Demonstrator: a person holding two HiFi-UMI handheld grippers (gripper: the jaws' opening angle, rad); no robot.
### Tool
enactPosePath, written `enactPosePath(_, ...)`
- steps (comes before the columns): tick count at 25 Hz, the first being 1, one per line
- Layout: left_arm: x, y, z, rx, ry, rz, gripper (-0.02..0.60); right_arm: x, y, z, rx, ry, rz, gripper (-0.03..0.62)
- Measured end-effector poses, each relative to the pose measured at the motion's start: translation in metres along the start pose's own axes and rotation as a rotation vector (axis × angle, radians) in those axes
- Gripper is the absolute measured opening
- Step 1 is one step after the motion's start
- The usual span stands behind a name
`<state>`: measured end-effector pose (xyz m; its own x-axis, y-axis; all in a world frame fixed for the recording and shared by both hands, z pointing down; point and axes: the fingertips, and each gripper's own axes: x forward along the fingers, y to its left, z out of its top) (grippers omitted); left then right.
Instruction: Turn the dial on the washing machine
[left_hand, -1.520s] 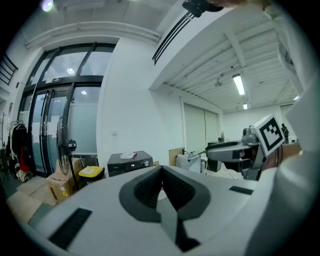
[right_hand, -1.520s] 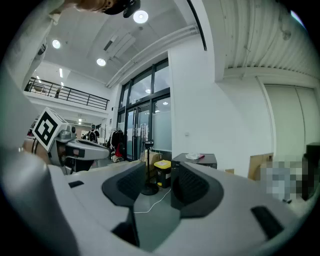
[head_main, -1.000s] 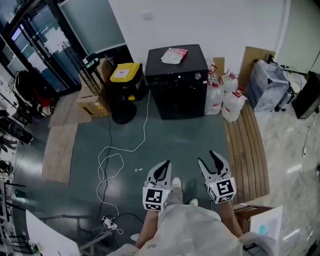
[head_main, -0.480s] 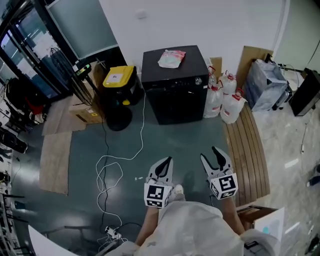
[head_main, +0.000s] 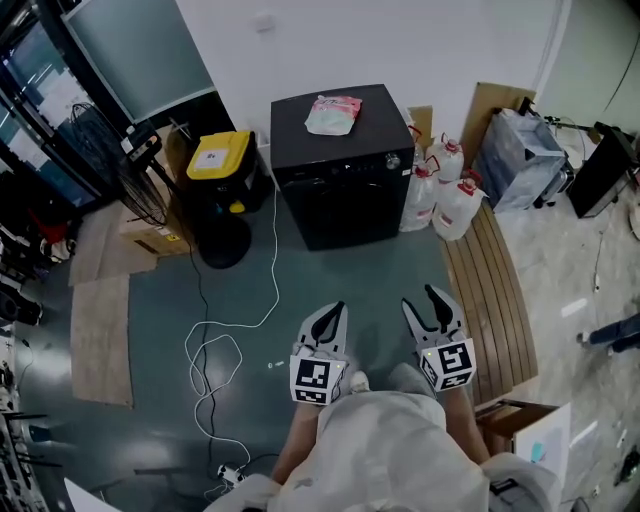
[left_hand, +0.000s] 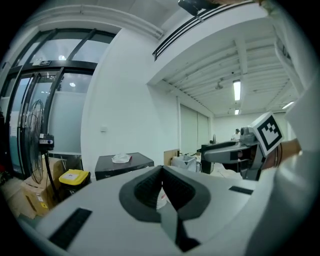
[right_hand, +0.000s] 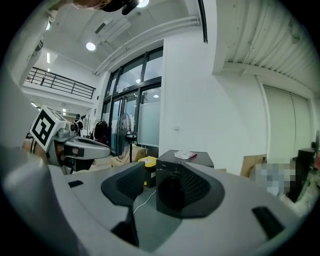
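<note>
Presently, item by item: left gripper (head_main: 333, 312), jaws closed tip to tip, nothing between them; held low in front of the person, over the grey-green floor (head_main: 370, 270), pointing toward the far wall. Right gripper (head_main: 425, 298), jaws drawn in to a slim slit, likewise empty; level with the left one and just beside it, the same heading. Marker cube (head_main: 317, 380) on the left unit and marker cube (head_main: 450, 365) on the right unit, each at the rear, against the person's pale clothing (head_main: 380, 455). White cable (head_main: 215, 350), looped loosely on the floor to the left of the grippers, running up toward the wall. Slatted wooden board (head_main: 490, 290), flat on the floor to the right. Washing machine (head_main: 340, 200), black, cube-shaped, standing against the white wall, well apart from both grippers and straight ahead of them. Dial (head_main: 393, 160), small and pale, at the right end of the machine's front control strip, untouched. Pink-and-white bag (head_main: 332, 113), lying on the machine's top. Black bin with yellow lid (head_main: 220, 155), just left of the machine. White jugs with red caps (head_main: 455, 205), clustered just right of it
</note>
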<state>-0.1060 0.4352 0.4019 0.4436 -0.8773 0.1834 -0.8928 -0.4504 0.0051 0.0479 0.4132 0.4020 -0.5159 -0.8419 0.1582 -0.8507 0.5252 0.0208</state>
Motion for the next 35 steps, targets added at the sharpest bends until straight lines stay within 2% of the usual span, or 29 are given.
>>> enactPosePath(6, 0.033, 0.014, -0.001, 0.003, 0.008, -0.035, 0.014, 0.026, -0.017, -0.005, 0.014, 0.013, -0.032, 0.225)
enactPosePath(12, 0.064, 0.032, 0.002, 0.009, 0.008, -0.025, 0.014, 0.06, -0.036, -0.009, 0.028, 0.016, -0.034, 0.225)
enactPosePath(22, 0.144, 0.06, 0.008, 0.006, 0.038, 0.014, 0.014, 0.135, -0.087, -0.006, 0.036, 0.031, 0.026, 0.224)
enactPosePath(35, 0.256, 0.078, 0.025, -0.001, 0.081, 0.106, 0.014, 0.224, -0.181, 0.004, 0.037, 0.038, 0.109, 0.221)
